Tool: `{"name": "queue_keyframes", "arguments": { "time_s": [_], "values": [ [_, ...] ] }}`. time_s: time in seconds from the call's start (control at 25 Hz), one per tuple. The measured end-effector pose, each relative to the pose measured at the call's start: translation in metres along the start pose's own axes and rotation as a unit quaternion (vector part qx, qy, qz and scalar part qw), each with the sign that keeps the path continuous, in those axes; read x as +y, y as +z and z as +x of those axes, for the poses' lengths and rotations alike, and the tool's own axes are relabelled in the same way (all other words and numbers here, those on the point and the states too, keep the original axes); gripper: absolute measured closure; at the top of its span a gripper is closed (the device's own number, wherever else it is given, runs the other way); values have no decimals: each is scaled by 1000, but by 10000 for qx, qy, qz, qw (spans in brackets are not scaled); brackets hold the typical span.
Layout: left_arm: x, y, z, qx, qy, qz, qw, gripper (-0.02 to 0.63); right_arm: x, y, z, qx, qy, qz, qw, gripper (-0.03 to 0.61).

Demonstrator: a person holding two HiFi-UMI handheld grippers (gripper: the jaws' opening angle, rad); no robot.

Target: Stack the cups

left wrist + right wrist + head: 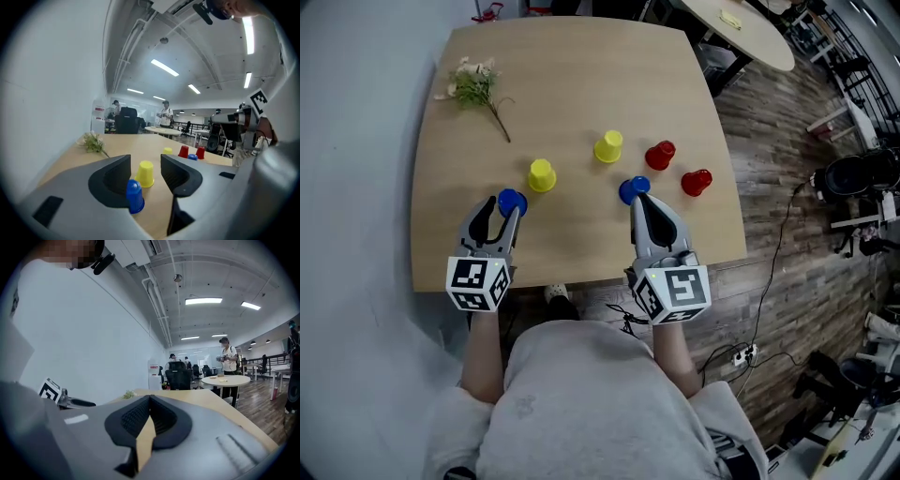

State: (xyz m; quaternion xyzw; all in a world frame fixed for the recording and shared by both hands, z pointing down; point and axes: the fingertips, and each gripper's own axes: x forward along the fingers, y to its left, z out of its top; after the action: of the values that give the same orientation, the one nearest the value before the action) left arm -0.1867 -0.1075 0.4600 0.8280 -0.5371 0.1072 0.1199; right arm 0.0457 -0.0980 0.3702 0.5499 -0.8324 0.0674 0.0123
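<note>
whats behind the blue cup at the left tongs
A yellow cup stands just behind the blue cup, upside down on the table. The blue cup covers its lower left corner, and whatever is under either cup cannot be seen.

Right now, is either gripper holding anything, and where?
Nothing held. Left gripper open, blue cup between its jaws; right gripper shut, empty.
</note>
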Motion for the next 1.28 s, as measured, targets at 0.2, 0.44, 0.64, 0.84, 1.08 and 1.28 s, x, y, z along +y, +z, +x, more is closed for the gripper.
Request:
{"name": "queue_keyframes", "arguments": {
  "time_s": [0.2, 0.44, 0.64, 0.84, 1.08, 1.28],
  "values": [
    [24, -53, 27, 734, 54, 55, 9973, 364, 1, -8, 14, 167, -134, 40, 9998, 566],
    [37, -87, 46, 1183, 48, 118, 9929, 359, -4, -15, 21, 286, -356, 74, 9989, 566],
    [39, -86, 47, 1143, 7, 90, 9934, 397, -14, -20, 21, 347, -578, 132, 9976, 566],
    [37, -88, 45, 1127, -115, 189, 9934, 397, -54, -66, 20, 738, -1251, 342, 9888, 566],
    [40, -95, 46, 1215, -84, 196, 9924, 397, -94, -141, 32, 1609, -1511, 613, 9734, 404],
    [40, -94, 41, 1271, 54, 176, 9917, 399, -106, -174, 54, 2016, -1404, 595, 9675, 344]
  ]
}}
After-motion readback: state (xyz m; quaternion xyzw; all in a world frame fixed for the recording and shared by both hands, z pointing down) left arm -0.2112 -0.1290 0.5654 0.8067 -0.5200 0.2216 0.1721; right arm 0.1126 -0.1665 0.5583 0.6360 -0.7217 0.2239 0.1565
